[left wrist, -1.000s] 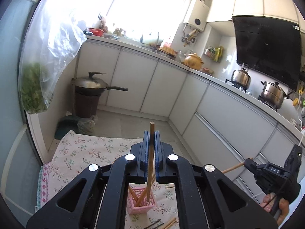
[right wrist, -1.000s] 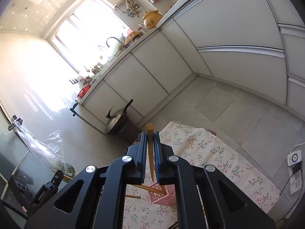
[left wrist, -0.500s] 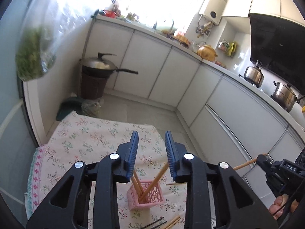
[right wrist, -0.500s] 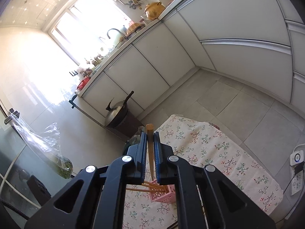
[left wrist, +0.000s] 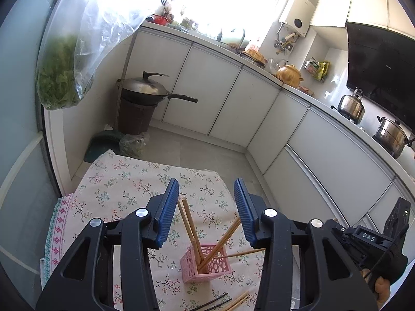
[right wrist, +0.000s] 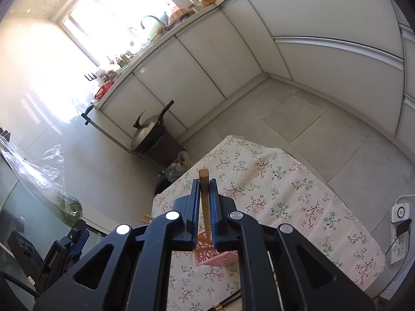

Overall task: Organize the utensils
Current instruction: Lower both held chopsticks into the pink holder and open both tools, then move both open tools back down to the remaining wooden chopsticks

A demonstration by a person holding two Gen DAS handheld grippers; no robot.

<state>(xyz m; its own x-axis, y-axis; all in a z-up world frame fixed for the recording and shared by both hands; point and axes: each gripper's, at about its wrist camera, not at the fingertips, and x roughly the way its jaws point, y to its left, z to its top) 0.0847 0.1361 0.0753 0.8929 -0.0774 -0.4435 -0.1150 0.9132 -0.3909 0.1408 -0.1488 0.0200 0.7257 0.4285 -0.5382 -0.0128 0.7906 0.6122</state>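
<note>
Left tool (left wrist: 206, 208) just spread apart, empty, above pink basket (left wrist: 205, 263) holding wooden chopsticks (left wrist: 190, 226) on floral worktop (left wrist: 122, 181). Right tool (right wrist: 205, 194) clamped on upright chopstick (right wrist: 204, 181), basket at 6 o'clock.

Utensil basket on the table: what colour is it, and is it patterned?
Pink basket, with walls of round cut-out holes; clearest in the left wrist view.

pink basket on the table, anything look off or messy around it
Slightly messy. The wooden chopsticks in the pink basket lean in different directions rather than standing together, and a few loose chopsticks, dark and wooden, lie on the floral tablecloth in front of it.
</note>
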